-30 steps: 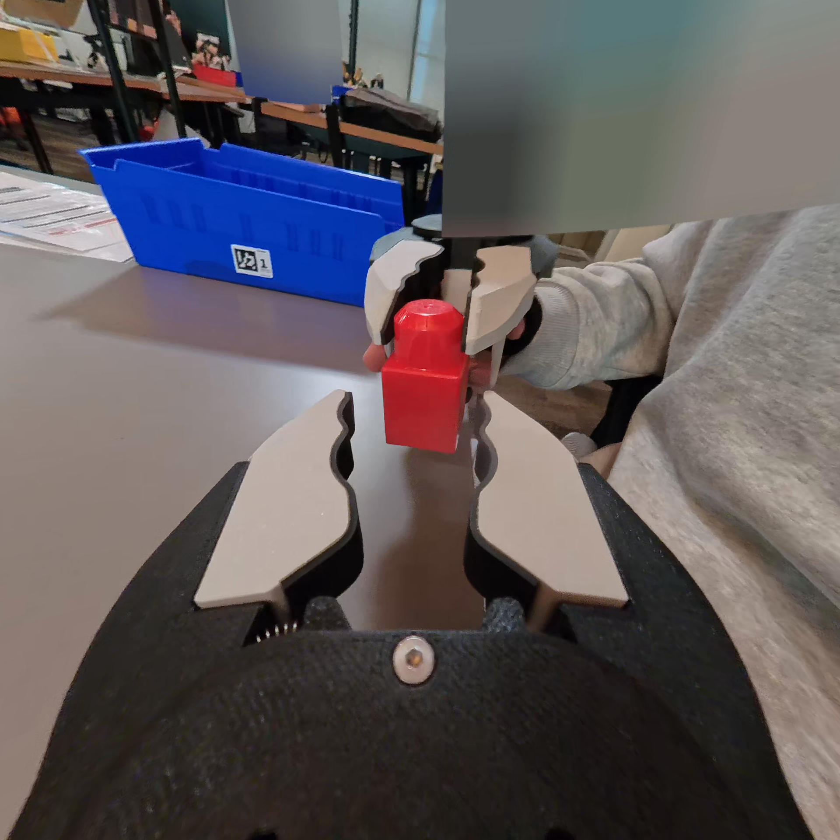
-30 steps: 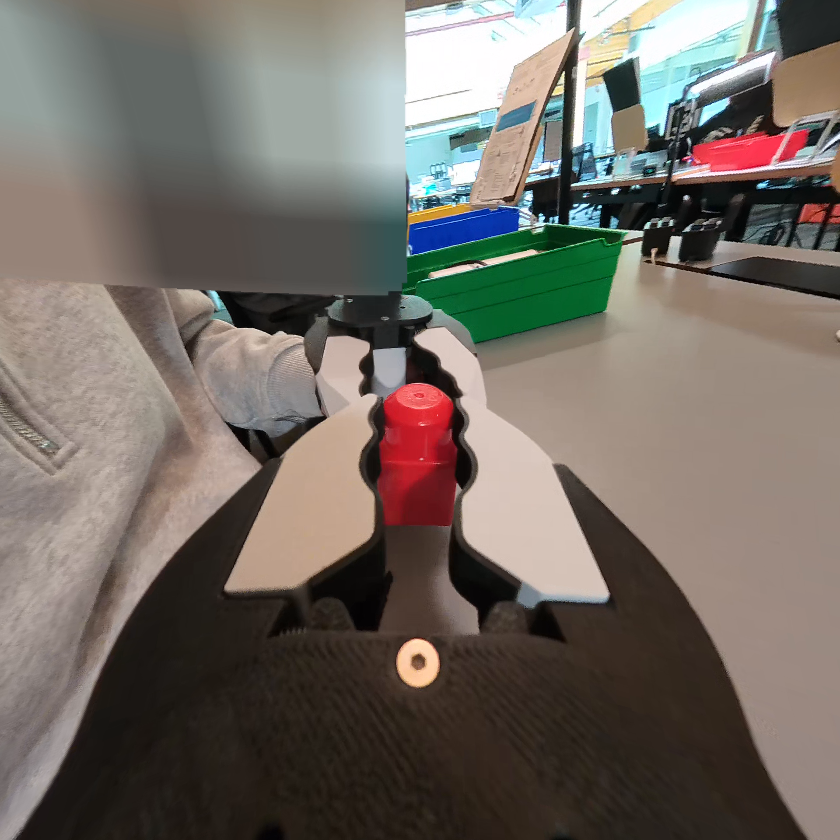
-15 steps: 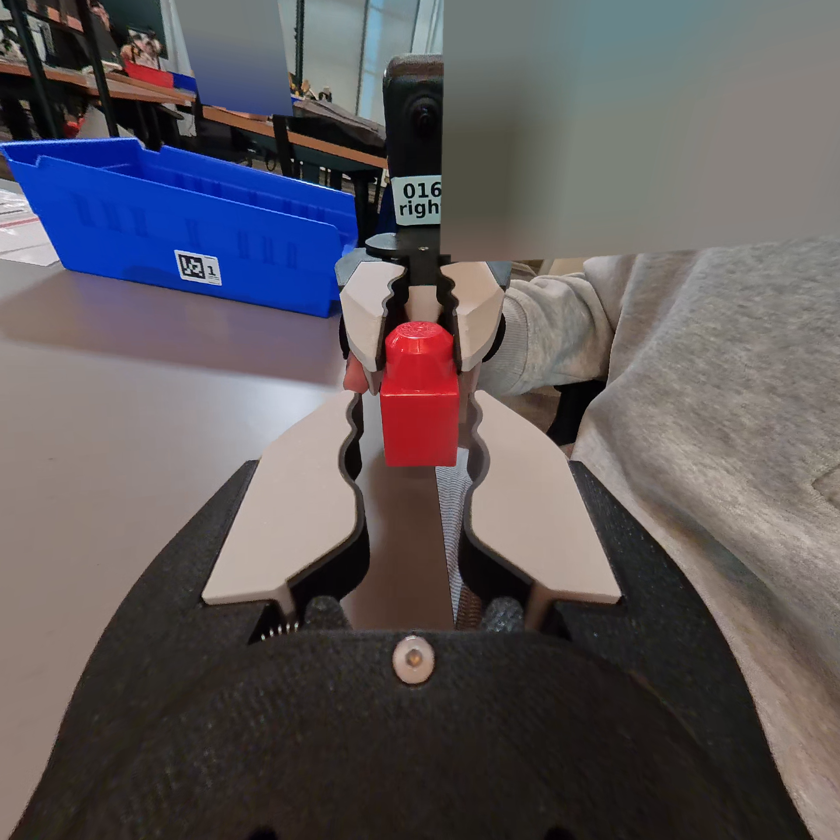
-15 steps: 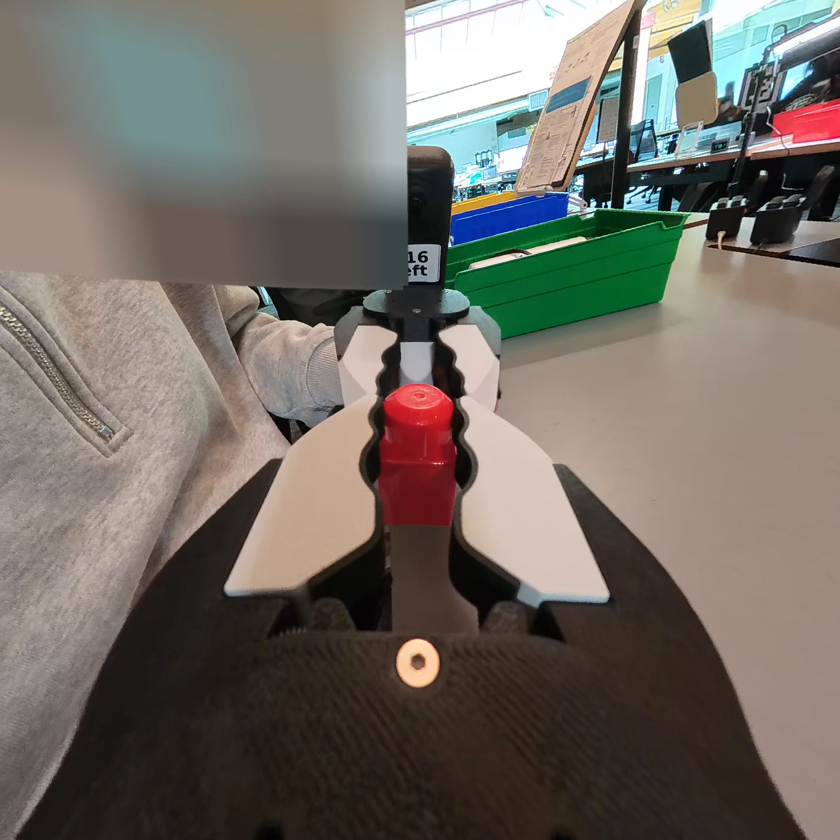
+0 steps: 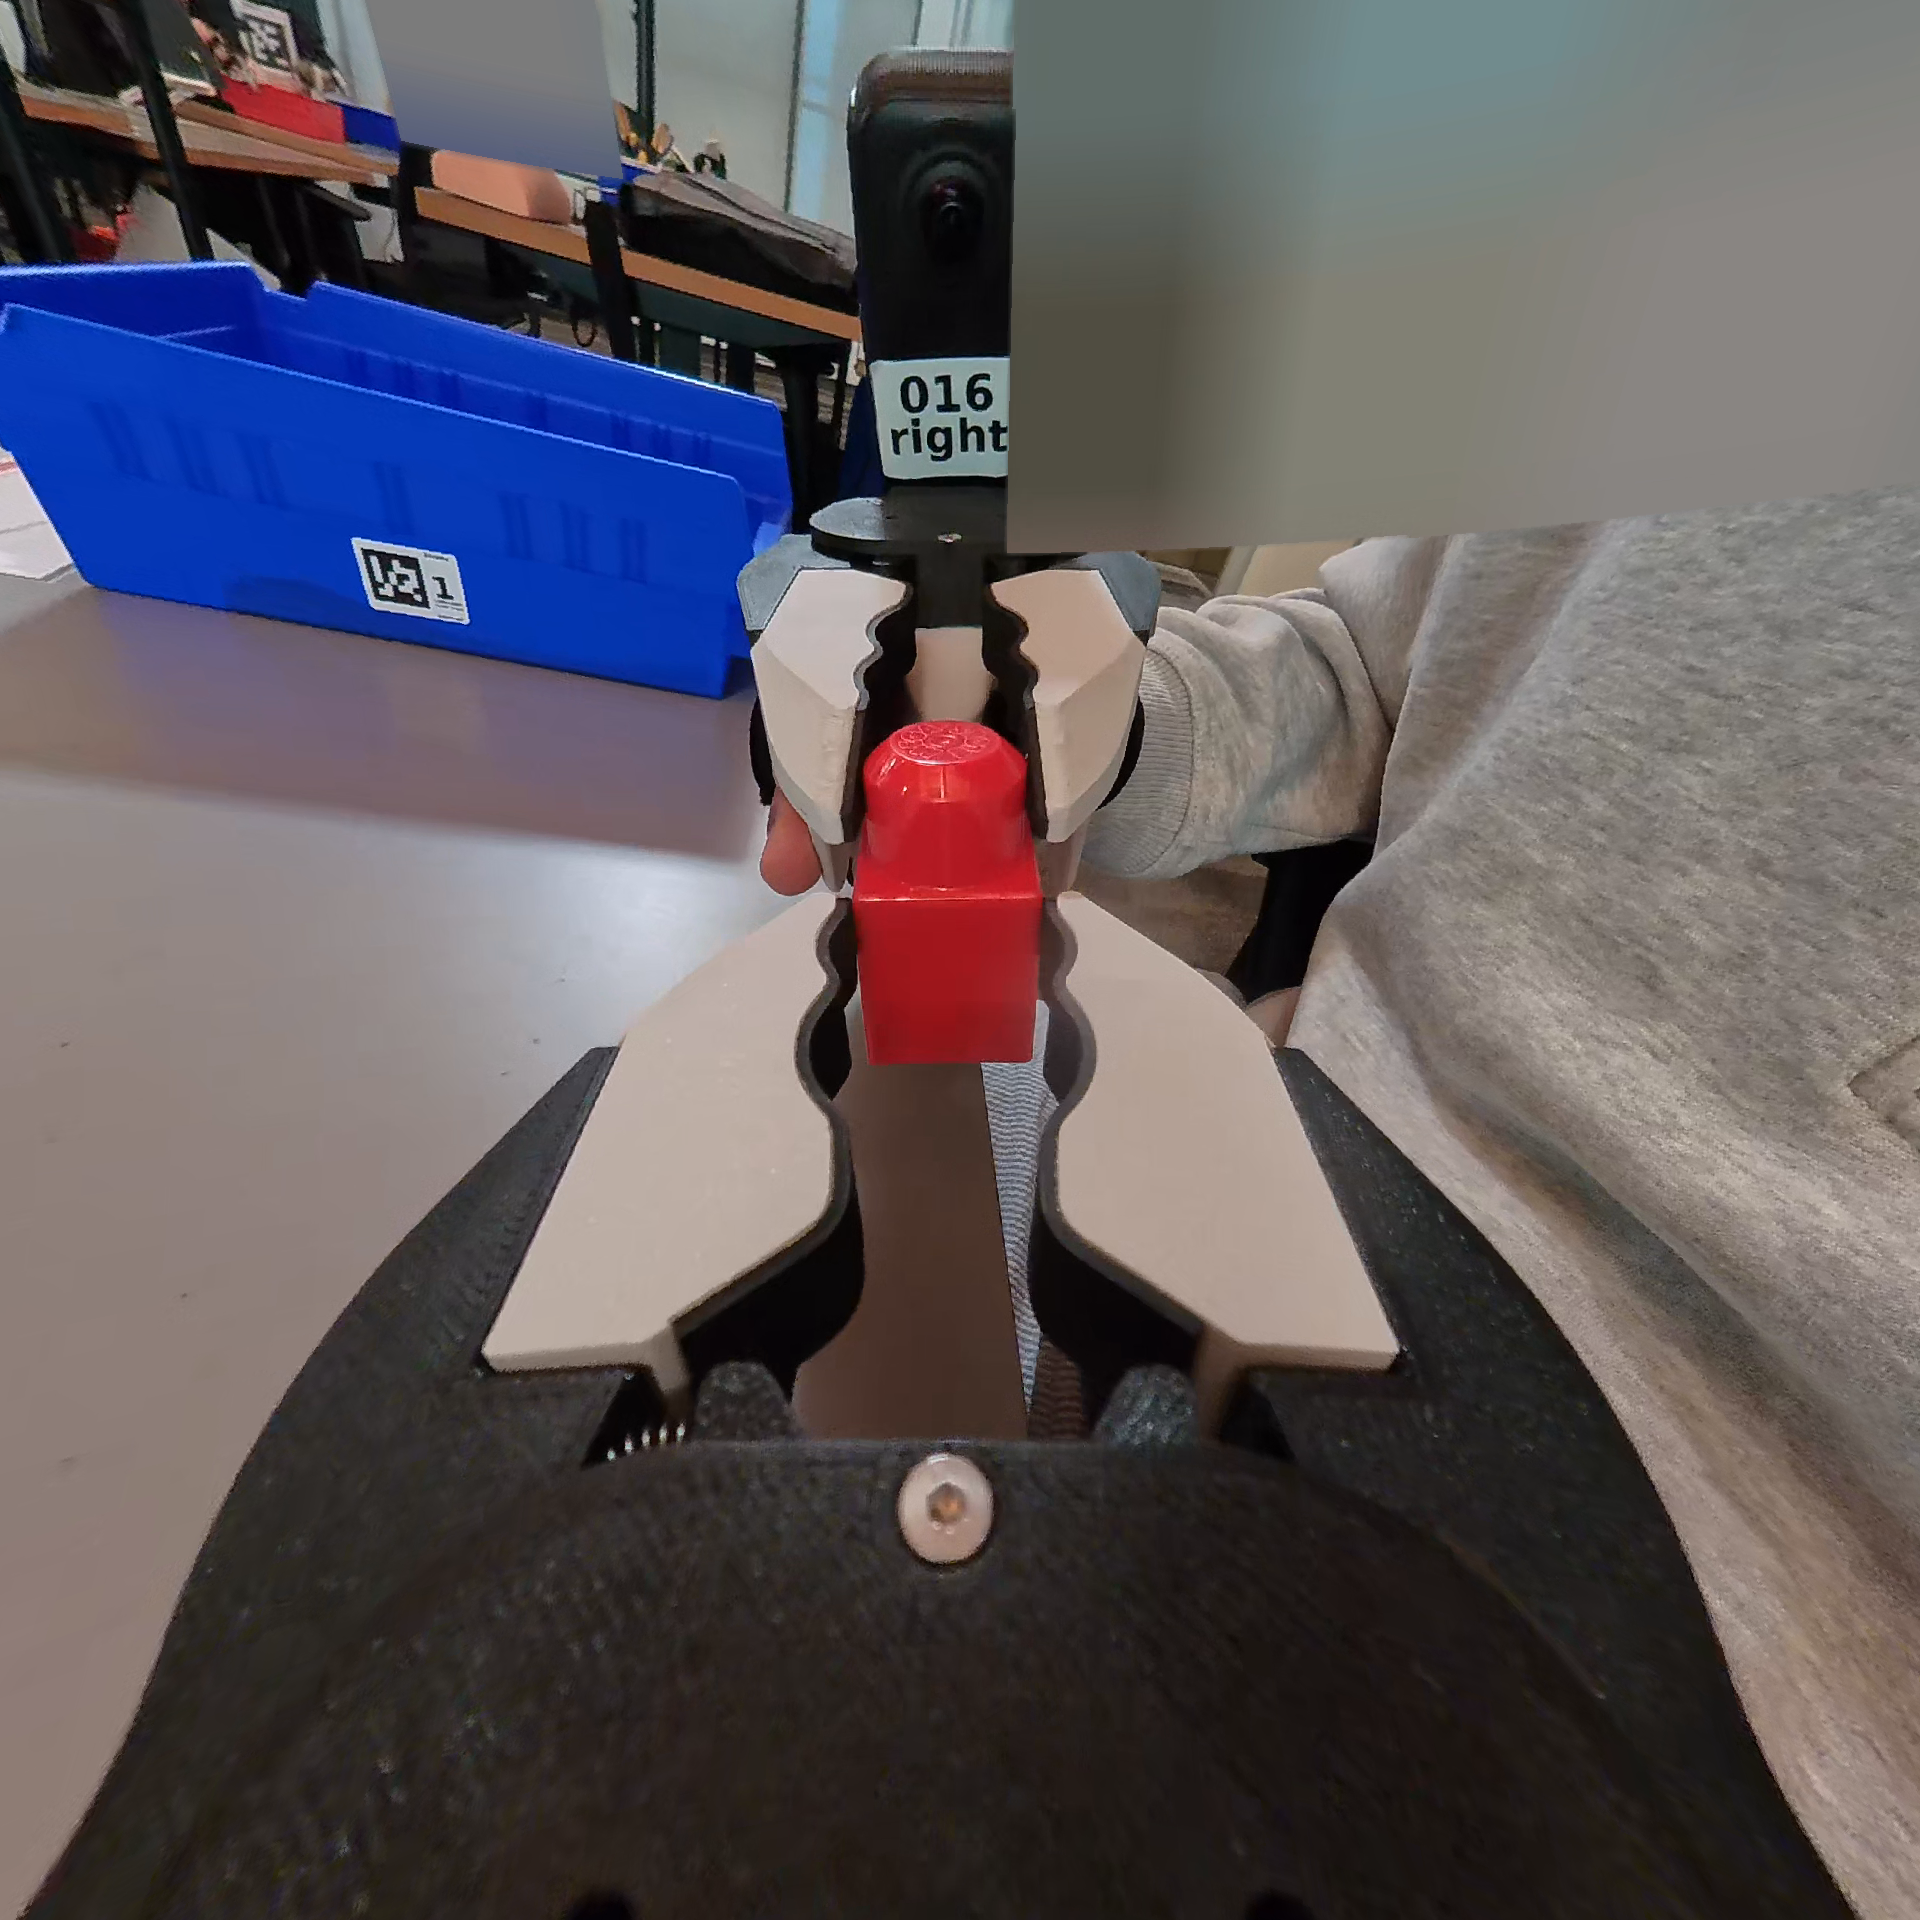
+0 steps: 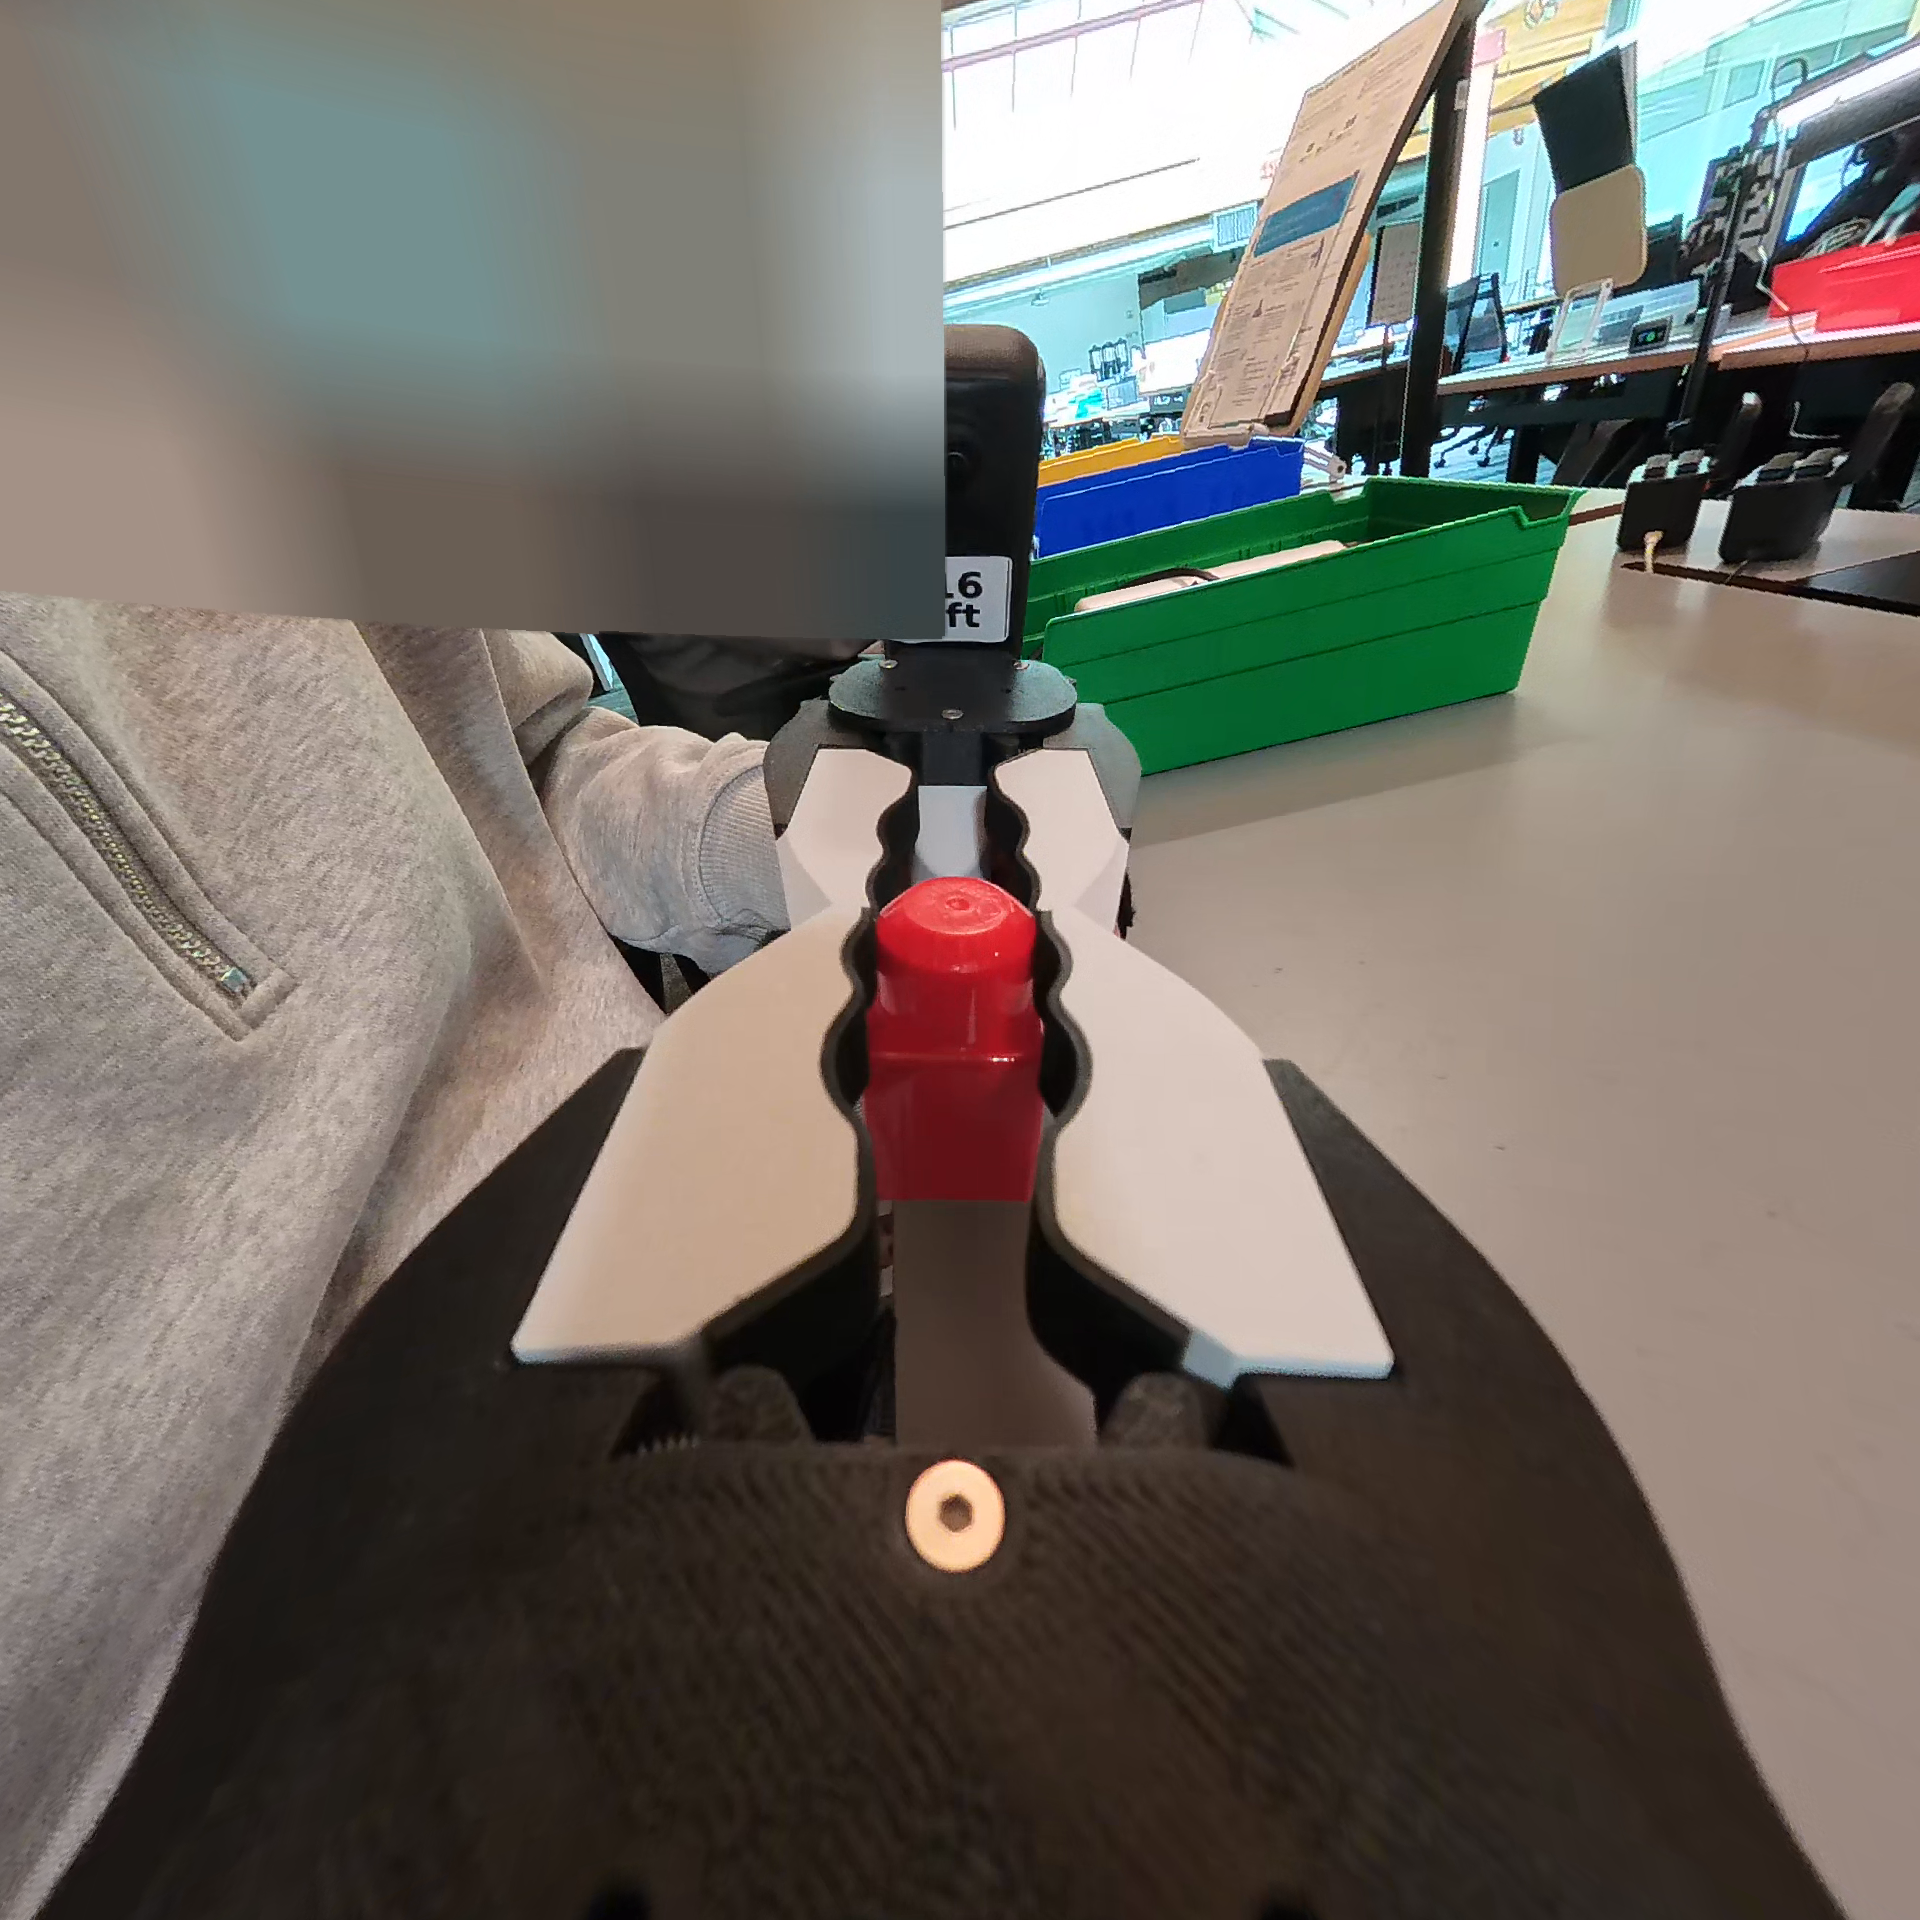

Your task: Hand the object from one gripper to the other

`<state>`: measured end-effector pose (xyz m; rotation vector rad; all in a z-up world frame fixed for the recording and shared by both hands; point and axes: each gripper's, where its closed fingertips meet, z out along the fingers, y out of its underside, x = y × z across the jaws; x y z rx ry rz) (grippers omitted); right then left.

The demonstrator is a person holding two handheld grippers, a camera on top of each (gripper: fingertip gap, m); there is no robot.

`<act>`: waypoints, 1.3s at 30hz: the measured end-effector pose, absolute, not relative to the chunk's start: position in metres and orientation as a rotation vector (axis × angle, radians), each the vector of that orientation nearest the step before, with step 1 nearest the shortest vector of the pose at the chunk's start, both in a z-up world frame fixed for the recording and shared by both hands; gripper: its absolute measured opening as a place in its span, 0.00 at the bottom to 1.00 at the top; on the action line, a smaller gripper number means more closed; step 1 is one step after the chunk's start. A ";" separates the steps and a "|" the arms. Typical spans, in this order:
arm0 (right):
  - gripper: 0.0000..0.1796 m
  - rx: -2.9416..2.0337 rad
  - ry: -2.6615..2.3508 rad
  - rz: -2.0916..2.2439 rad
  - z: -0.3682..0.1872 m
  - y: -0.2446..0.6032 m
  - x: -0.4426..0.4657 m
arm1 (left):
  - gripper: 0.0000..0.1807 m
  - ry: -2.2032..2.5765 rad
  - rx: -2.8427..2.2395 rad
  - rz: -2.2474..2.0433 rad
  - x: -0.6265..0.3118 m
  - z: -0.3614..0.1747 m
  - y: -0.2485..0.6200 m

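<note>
A red brick [image 5: 945, 966] with one round stud is held in the air between my two grippers, which face each other. My left gripper [image 5: 943, 914] has its fingertips closed against the sides of the brick's square body. My right gripper [image 6: 956, 935] is shut on the brick [image 6: 956, 1101] along its stud and body. In the left wrist view the right gripper [image 5: 940, 831] shows beyond the brick, its fingers flanking the stud. In the right wrist view the left gripper [image 6: 951, 831] shows behind the stud, its fingertips hidden.
A grey table [image 5: 312, 987] lies below, with a blue bin [image 5: 395, 468] at the back left. In the right wrist view a green bin [image 6: 1299, 623] stands on the table [image 6: 1507, 987]. A person's grey sweatshirt [image 5: 1610, 935] is close beside the grippers. My two grippers' fingertips are within a few centimetres of each other.
My left gripper has moved up to the brick and narrowed its fingers from wide open to touching the brick's sides. The right gripper has kept its hold on the brick.
</note>
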<state>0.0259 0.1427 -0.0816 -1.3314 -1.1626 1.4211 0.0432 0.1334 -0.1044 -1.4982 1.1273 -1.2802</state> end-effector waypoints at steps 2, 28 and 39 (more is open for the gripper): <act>0.23 -1.333 -1.144 1.404 -0.081 0.146 0.026 | 0.19 1.124 -1.495 -1.266 0.042 -0.104 0.135; 0.23 -1.375 -1.167 1.300 -0.095 0.150 0.019 | 0.19 0.913 -1.406 -1.376 0.022 -0.072 0.151; 0.19 -1.360 -1.151 1.317 -0.091 0.150 0.020 | 0.19 0.907 -1.402 -1.374 0.024 -0.071 0.150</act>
